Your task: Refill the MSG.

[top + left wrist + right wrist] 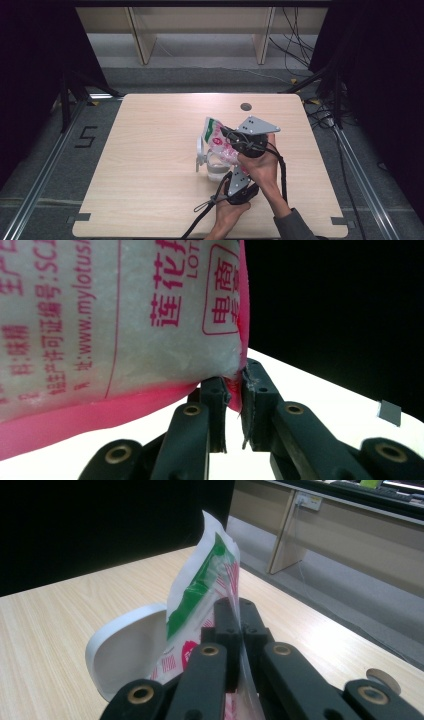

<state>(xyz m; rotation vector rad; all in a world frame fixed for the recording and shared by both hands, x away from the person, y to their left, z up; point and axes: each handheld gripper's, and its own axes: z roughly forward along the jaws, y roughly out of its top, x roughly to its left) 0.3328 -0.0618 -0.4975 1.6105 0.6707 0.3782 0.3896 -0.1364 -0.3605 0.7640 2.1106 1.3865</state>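
Hand-held gripper on the right (240, 630) is clamping the clear edge of a printed seasoning bag (216, 135), its jaws pressed together on the film in the right gripper view, while the left hand-held gripper (234, 385) is pinching the pink bottom corner of the same bag, jaws closed on the seam. Both are holding the bag tilted above a clear container (216, 167) with a white flip lid (199, 150) standing open, near the middle of the wooden surface (150, 165). Judging by this, the person is tipping the bag's white granules into the container, so the pouring step is under way; whether anything is flowing out cannot be told. Next, the left gripper is likely needing to lift the bottom corner higher while the right keeps the mouth aimed over the opening, since a loose mouth could be spilling granules onto the surface.
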